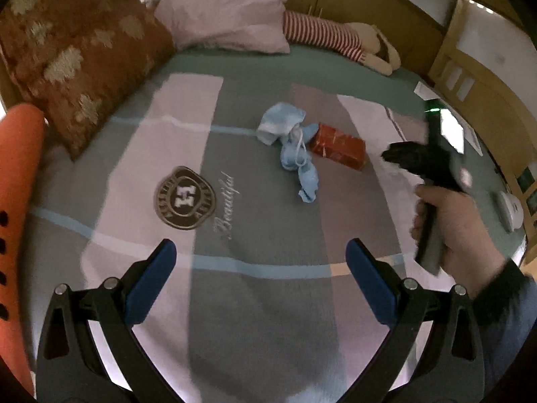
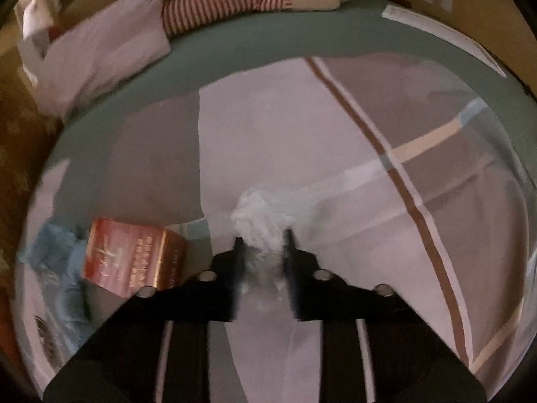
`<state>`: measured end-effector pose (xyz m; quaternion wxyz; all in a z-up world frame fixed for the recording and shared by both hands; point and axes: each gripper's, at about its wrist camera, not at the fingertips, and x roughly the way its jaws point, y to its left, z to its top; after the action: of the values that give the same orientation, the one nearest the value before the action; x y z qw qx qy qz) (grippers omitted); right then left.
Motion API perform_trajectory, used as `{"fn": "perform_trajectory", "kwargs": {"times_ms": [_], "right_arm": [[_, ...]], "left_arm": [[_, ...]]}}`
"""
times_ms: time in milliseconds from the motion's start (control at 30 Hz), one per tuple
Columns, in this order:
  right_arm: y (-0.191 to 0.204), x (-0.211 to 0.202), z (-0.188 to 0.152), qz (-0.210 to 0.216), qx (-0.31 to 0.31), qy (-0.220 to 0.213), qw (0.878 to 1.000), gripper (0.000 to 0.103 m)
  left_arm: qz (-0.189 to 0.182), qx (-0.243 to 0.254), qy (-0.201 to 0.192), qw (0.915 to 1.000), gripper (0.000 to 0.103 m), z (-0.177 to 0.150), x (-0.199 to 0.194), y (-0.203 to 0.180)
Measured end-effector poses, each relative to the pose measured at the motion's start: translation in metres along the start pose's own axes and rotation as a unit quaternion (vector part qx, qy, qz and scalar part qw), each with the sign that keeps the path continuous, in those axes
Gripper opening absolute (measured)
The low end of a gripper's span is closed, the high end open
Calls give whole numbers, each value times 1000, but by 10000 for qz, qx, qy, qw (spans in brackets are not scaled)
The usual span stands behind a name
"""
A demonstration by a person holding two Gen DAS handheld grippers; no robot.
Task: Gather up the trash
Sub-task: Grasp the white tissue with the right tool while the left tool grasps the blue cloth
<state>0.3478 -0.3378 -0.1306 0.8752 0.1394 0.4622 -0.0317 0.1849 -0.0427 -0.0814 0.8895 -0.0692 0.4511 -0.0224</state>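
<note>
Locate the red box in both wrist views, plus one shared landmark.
Left wrist: red box lies centre-right on the bedspread, beside the blue masks.
Right wrist: red box lies lower left, left of the tongs.
Shared landmark: striped plush toy at the far edge.

Home bedroom, lived-in. Wide bed (image 1: 268, 319) w/ patchwork-style cover in pink, grey & green blocks, round crest patch (image 1: 184, 198) & stitched script "Beautiful" on it. Pale pink pillow (image 1: 225, 16) at far end, brown flowered cushion (image 1: 74, 60) propped at left side. Stuffed toy in red-white stripes (image 1: 335, 38) lying along far edge, by wooden headboard (image 1: 369, 0). Wooden cabinet fronts (image 1: 470, 77) at right, light wall above. Orange perforated chair back (image 1: 16, 201) just beside bed at left. Odd litter on cover: red carton (image 1: 339, 146), blue crumpled stuff (image 1: 292, 141), white wad (image 2: 261, 218). Dim indoor lighting.
</note>
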Motion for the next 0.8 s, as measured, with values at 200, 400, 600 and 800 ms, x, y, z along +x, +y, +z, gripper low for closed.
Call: {"fn": "perform_trajectory", "kwargs": {"times_ms": [200,400,600,800], "right_arm": [[-1,-80,-14,703,149,-495,9962,21],[21,-157,-49,1633,130,-612,9846,21],[48,-198,-74,2037,-389,-707,9757,21],[52,-205,-80,2068,-566,-683,9743,21]], "left_arm": [[-90,136,119,9998,100,21,58,-29],[-14,19,285,9996,90,38,119,-47],[-246,288,423,9984,6,40,135,-46],[-377,296,818,9955,4,10,91,-16]]}}
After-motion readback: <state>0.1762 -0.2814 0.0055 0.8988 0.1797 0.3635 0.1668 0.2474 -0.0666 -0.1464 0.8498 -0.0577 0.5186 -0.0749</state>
